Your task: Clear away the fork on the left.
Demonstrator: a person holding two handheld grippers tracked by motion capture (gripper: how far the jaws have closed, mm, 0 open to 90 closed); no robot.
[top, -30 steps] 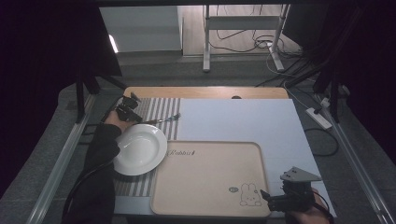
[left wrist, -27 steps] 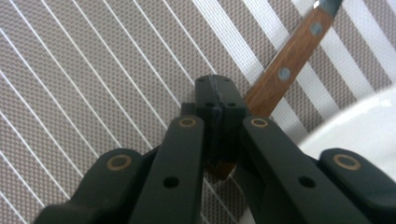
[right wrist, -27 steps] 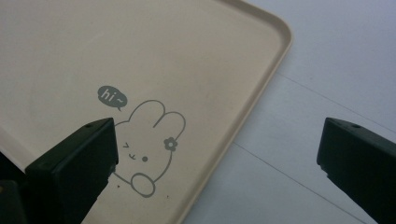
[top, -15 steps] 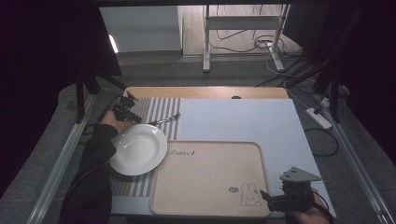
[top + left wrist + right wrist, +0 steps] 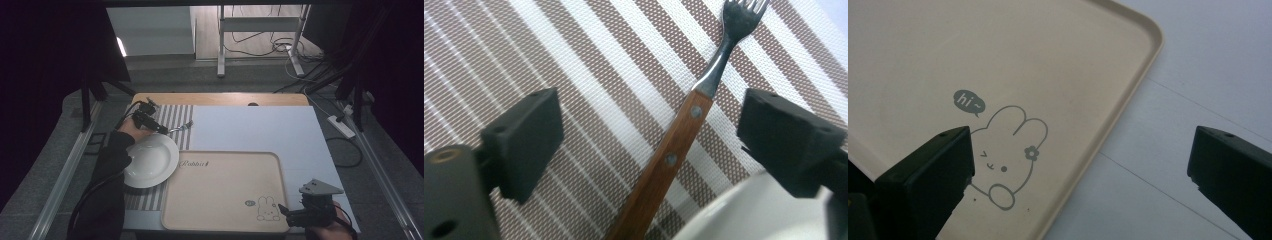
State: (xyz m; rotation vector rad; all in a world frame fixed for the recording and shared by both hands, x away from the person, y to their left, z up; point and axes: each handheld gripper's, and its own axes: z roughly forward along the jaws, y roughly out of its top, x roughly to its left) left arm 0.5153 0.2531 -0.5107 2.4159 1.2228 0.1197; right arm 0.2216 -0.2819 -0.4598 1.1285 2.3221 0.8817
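Lying flat on the striped placemat, the fork sits at the far left of the table, its wooden handle running between the jaws of the left gripper, tines pointing away; those jaws have just been opening and now stand wide, neither pad touching the handle, so the fork looks freshly set down beside the white plate, as a place setting would want it. The right gripper waits at the near right, jaws spread wide and holding nothing, straddling the corner of the beige tray with its rabbit drawing; probably parked there, clear of the left hand's work.
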